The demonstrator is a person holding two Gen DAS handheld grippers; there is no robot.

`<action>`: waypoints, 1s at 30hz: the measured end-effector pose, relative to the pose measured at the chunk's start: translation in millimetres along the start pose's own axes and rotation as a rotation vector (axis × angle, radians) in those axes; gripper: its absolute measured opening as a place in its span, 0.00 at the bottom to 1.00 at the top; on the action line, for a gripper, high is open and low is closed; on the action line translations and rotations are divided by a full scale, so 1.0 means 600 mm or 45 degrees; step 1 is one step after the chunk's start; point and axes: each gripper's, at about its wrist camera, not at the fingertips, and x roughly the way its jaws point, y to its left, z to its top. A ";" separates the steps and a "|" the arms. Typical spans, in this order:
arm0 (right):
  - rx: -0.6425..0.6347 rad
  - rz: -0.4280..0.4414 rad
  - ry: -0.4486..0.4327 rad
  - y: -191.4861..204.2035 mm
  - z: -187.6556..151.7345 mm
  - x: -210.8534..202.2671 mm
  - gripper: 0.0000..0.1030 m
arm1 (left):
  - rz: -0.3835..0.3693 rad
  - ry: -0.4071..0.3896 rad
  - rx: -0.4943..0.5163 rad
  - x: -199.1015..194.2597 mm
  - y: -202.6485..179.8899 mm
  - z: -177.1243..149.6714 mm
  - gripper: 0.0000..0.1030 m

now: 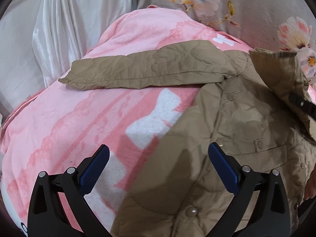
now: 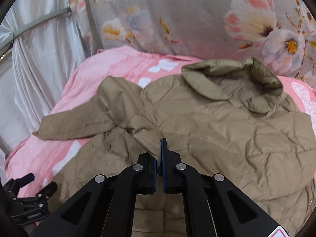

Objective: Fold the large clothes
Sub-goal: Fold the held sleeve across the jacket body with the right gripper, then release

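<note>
A pink blanket [image 1: 59, 130] with white patches covered the bed, backed by a floral sheet [image 2: 187, 19] and a silvery curtain [image 1: 65, 19]. Across it lay the tan quilted jacket [image 2: 227, 128], one sleeve [image 1: 142, 71] stretched out flat. The right gripper [image 2: 160, 158] was clenched on a fold of the jacket; the left gripper [image 1: 158, 158] hovered spread wide, holding nothing.

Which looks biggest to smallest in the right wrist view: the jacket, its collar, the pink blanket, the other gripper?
1. Jacket, which fills most of the view.
2. Pink blanket, though the jacket hides much of it.
3. Collar.
4. Left gripper, at the frame edge, so partly cut off.
</note>
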 end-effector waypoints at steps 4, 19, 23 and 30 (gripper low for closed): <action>-0.002 -0.032 0.076 0.004 -0.018 0.033 0.05 | 0.052 0.034 0.009 0.017 0.012 -0.010 0.95; 0.148 0.172 0.132 -0.064 -0.095 -0.089 0.76 | -0.305 0.083 0.065 -0.030 -0.066 0.042 0.95; 0.134 0.128 0.089 -0.086 -0.119 -0.116 0.78 | -0.366 0.067 0.100 -0.055 -0.106 0.038 0.95; 0.098 0.156 0.279 -0.059 -0.119 -0.032 0.14 | -0.301 0.140 0.070 -0.041 -0.094 0.011 0.95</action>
